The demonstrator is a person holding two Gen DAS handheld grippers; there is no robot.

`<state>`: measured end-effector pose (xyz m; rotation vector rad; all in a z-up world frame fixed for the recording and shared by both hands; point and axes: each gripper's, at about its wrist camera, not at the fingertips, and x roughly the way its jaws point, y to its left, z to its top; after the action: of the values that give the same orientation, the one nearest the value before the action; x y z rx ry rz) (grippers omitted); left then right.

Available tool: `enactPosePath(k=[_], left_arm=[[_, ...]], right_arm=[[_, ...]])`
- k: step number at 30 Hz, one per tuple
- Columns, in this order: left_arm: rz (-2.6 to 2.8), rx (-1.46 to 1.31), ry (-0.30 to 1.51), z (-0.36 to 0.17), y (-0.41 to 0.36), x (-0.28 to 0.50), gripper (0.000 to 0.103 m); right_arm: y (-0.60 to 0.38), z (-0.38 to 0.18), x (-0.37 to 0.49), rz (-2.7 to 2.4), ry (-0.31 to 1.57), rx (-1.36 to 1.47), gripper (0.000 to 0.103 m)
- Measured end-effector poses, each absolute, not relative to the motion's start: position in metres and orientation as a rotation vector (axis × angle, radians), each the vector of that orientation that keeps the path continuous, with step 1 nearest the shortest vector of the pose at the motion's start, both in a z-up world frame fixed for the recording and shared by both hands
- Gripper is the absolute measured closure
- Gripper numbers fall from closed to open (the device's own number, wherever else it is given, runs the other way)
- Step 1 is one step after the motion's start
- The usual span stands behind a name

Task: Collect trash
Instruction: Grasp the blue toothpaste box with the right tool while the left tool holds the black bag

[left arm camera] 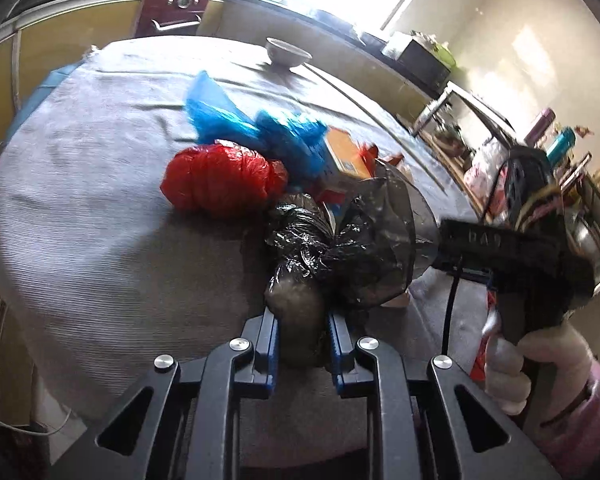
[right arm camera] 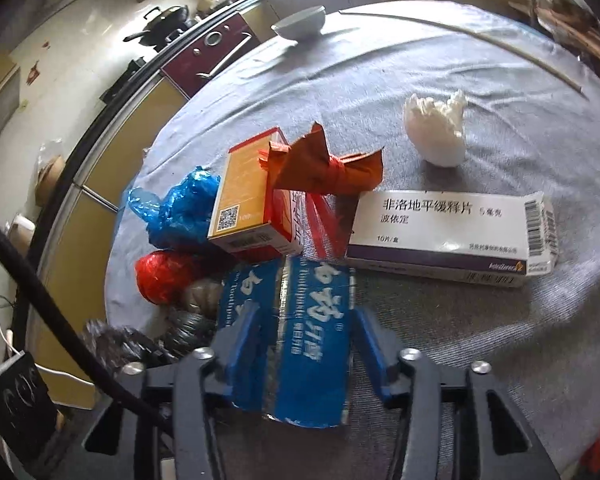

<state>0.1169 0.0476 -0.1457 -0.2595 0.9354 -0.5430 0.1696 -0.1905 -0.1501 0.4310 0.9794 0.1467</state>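
My left gripper is shut on the neck of a black trash bag, whose mouth opens toward the right gripper. My right gripper is shut on a blue toothpaste box, held near the bag. On the grey tablecloth lie a red plastic bag, a blue plastic bag, an orange medicine box, a twisted orange wrapper, a white medicine box and a white crumpled tissue.
A white bowl stands at the far table edge. A thin stick lies across the far right. Yellow cabinets and a dark red appliance stand beyond the table; cluttered shelves are on the right.
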Motion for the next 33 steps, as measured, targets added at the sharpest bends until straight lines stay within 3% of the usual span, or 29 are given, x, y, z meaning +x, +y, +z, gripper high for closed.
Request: enactPosePath(k=[4, 5, 6, 7, 13, 19, 25, 29, 33], left_arm=[[-0.509, -0.282, 0.895, -0.135, 0.065, 0.116, 0.082], [-0.502, -0.288, 0.888, -0.133, 0.068, 0.116, 0.082], [-0.496, -0.291, 0.883, -0.132, 0.073, 0.115, 0.082], [-0.489, -0.294, 0.877, -0.131, 0.076, 0.115, 0.082], [-0.459, -0.32, 0.884, -0.135, 0.086, 0.121, 0.082], [-0.465, -0.315, 0.891, -0.137, 0.083, 0.12, 0.082], [-0.457, -0.324, 0.907, -0.142, 0.084, 0.123, 0.082], [-0.458, -0.334, 0.909, -0.142, 0.086, 0.127, 0.082], [-0.47, -0.331, 0.909, -0.14, 0.083, 0.124, 0.082]], right_arm=[[-0.19, -0.15, 0.165, 0.175, 1.001, 0.464, 0.063], [-0.19, -0.15, 0.165, 0.178, 1.01, 0.484, 0.053], [-0.192, -0.149, 0.165, 0.177, 1.019, 0.501, 0.036], [-0.192, -0.149, 0.166, 0.175, 1.033, 0.522, 0.032], [-0.173, -0.151, 0.167, 0.169, 1.072, 0.477, 0.031], [-0.143, -0.154, 0.169, 0.171, 1.083, 0.336, 0.016], [-0.126, -0.156, 0.16, 0.153, 1.012, 0.191, 0.016], [-0.147, -0.155, 0.159, 0.137, 0.976, 0.267, 0.042], [-0.167, -0.154, 0.154, 0.135, 0.947, 0.303, 0.044]])
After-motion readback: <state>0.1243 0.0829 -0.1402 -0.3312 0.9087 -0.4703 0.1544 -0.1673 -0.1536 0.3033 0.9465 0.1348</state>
